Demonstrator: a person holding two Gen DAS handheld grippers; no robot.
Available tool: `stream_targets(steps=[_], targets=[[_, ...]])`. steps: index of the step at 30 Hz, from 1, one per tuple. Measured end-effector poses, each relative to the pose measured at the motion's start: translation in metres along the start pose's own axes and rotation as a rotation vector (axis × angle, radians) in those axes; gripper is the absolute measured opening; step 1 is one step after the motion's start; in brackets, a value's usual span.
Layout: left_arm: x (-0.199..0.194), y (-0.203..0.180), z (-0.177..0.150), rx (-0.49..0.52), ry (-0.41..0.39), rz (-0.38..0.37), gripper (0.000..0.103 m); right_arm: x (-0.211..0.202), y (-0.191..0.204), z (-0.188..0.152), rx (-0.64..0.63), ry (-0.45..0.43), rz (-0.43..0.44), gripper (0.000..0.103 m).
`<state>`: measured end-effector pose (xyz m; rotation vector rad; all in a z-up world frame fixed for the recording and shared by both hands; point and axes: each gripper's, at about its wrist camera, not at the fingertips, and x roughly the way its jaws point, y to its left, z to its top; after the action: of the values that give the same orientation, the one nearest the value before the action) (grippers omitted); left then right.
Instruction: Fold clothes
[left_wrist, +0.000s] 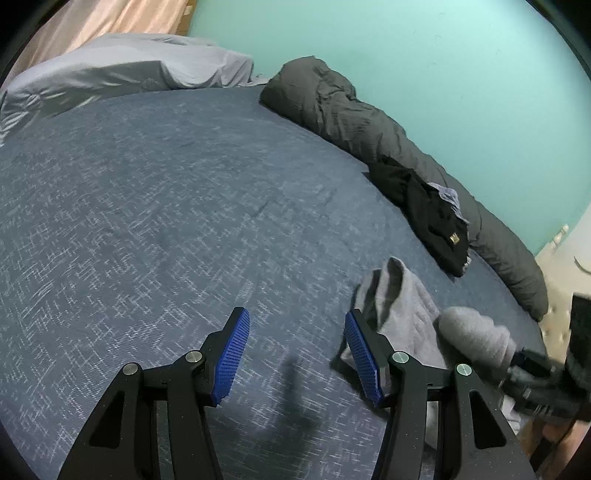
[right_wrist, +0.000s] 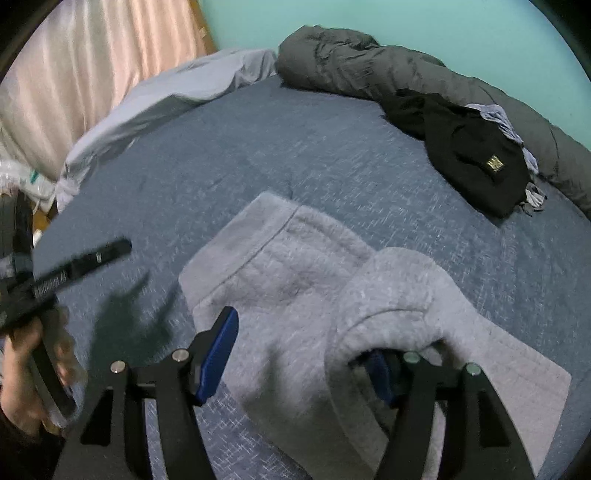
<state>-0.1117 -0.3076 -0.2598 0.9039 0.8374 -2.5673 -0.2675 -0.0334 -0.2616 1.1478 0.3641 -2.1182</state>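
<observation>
Hovering over the blue patterned bedspread, the left gripper has its blue-padded jaws spread wide and nothing between them, only bare bedding below. And just off its right finger lies the grey fleece garment, bunched up near the bed's edge.

Over to the right wrist view now, and the right gripper sits right on top of that grey fleece garment. Jaws are parted wide here too. The left finger shows in full, while a fold of fleece is draped over the right finger and hides most of its pad, so whether any cloth is actually caught there cannot be told. The garment itself spreads flat on the bedspread, hemmed edge toward the far side, with a rounded hump of fabric on its right half.

Further back, a black garment with a small gold label lies crumpled against a long dark grey rolled duvet along the teal wall. A pale grey pillow rests at the head of the bed, pink curtain behind it. At far left, a hand grips the left gripper's handle, blurred. No containers in sight.
</observation>
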Motion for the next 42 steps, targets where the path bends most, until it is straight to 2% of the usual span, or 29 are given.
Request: stream_targets(steps=[3, 10, 17, 20, 22, 31, 42], targets=[[0.0, 0.002, 0.001, -0.005, 0.0, 0.0, 0.058, 0.01, 0.009, -0.006, -0.024, 0.021, -0.028, 0.067], [-0.001, 0.003, 0.002, -0.007, 0.002, -0.001, 0.058, 0.022, 0.01, -0.009, 0.038, 0.025, -0.045, 0.067], [-0.003, 0.009, 0.004, -0.018, 0.0, 0.003, 0.058, 0.034, 0.034, -0.011, 0.01, 0.057, -0.157, 0.067], [-0.005, 0.014, 0.004, -0.025, -0.001, 0.006, 0.058, 0.043, 0.051, -0.015, -0.059, 0.072, -0.236, 0.067], [-0.006, 0.019, 0.005, -0.035, -0.004, 0.012, 0.058, 0.047, 0.057, -0.017, -0.09, 0.083, -0.263, 0.071], [-0.014, 0.04, 0.01, -0.055, -0.009, 0.035, 0.058, 0.06, 0.079, -0.017, -0.198, 0.124, -0.376, 0.072], [-0.019, 0.049, 0.013, -0.066, -0.005, 0.035, 0.058, 0.06, 0.074, -0.011, -0.159, 0.22, -0.348, 0.076]])
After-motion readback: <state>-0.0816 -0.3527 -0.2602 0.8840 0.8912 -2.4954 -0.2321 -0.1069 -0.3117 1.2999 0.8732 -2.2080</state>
